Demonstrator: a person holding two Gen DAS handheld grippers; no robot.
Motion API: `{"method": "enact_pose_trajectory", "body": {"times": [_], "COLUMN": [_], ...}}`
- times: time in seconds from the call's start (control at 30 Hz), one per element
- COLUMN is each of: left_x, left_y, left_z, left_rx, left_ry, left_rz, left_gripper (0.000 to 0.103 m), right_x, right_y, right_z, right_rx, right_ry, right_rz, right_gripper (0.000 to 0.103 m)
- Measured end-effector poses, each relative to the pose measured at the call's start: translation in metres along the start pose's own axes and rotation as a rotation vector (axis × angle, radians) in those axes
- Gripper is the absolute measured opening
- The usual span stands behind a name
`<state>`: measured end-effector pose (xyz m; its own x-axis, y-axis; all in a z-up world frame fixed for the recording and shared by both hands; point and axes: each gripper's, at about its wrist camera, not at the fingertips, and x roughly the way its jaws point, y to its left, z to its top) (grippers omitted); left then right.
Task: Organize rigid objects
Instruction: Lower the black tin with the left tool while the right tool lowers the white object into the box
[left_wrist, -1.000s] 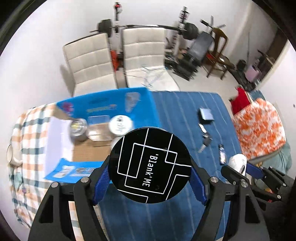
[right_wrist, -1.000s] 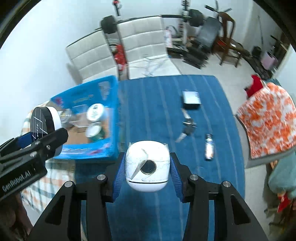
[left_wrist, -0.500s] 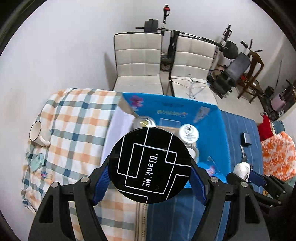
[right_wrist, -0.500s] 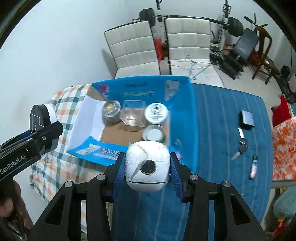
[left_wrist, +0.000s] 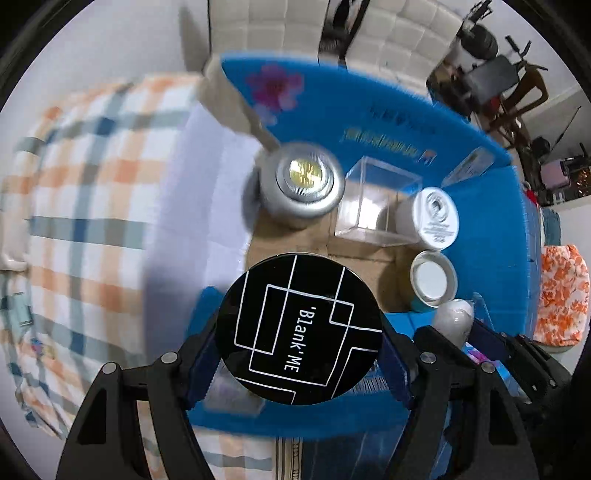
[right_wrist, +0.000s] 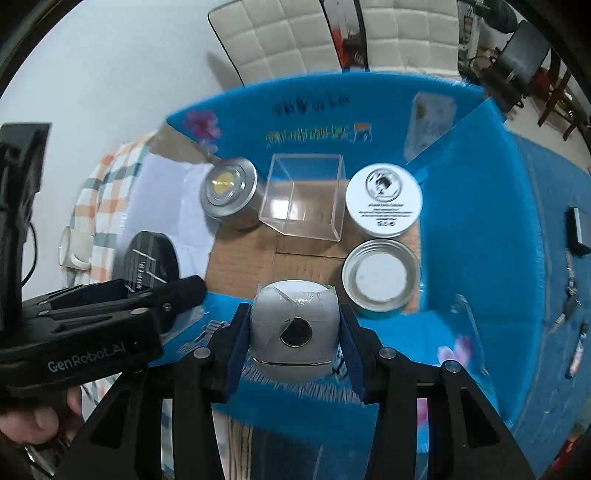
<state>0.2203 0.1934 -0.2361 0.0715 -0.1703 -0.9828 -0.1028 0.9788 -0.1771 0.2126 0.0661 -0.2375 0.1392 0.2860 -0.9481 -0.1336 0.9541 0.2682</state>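
Your left gripper (left_wrist: 299, 332) is clamped on a flat black round tin (left_wrist: 299, 332), glossy lid printed with white angular lines and "Blank'ME"; it hangs over the near-left corner of the open blue cardboard box (right_wrist: 476, 206). Your right gripper (right_wrist: 293, 328) is clamped on a rounded white device (right_wrist: 293, 328), smooth matte shell with a dark circular lens and a strip of clear tape across it, held above the box's near wall. On the box's brown corrugated floor: a brushed-metal cylinder (right_wrist: 229, 194) with a gold centre at far left, a clear square acrylic case (right_wrist: 303, 199) just beside it, a white-lidded round jar (right_wrist: 384, 199) at far right, and a shallow metal-rimmed tin (right_wrist: 380, 278) just nearer than the jar. The box sits where a checked cloth (left_wrist: 85, 177) meets a ribbed blue tabletop (right_wrist: 554, 192) cover.
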Motion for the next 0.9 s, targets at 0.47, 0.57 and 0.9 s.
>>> {"method": "enact_pose_trajectory", "body": {"times": [0.47, 0.57, 0.9], "left_x": [0.058, 0.062, 0.069], "left_y": [-0.012, -0.013, -0.007], "left_z": [0.034, 0.033, 0.020], "left_rx": [0.049, 0.048, 0.026], "left_ry": [0.159, 0.173, 0.221], "left_rz": [0.007, 0.006, 0.003], "left_gripper": [0.074, 0.074, 0.074], "right_x": [0.082, 0.088, 0.103], "right_y": [-0.003, 0.000, 0.004], "right_z": [0.020, 0.022, 0.029], "right_rx": [-0.013, -0.025, -0.011], "right_ry": [0.137, 0.150, 0.213], "right_rz": [-0.007, -0.018, -0.051], "right_gripper": [0.049, 0.049, 0.050]}}
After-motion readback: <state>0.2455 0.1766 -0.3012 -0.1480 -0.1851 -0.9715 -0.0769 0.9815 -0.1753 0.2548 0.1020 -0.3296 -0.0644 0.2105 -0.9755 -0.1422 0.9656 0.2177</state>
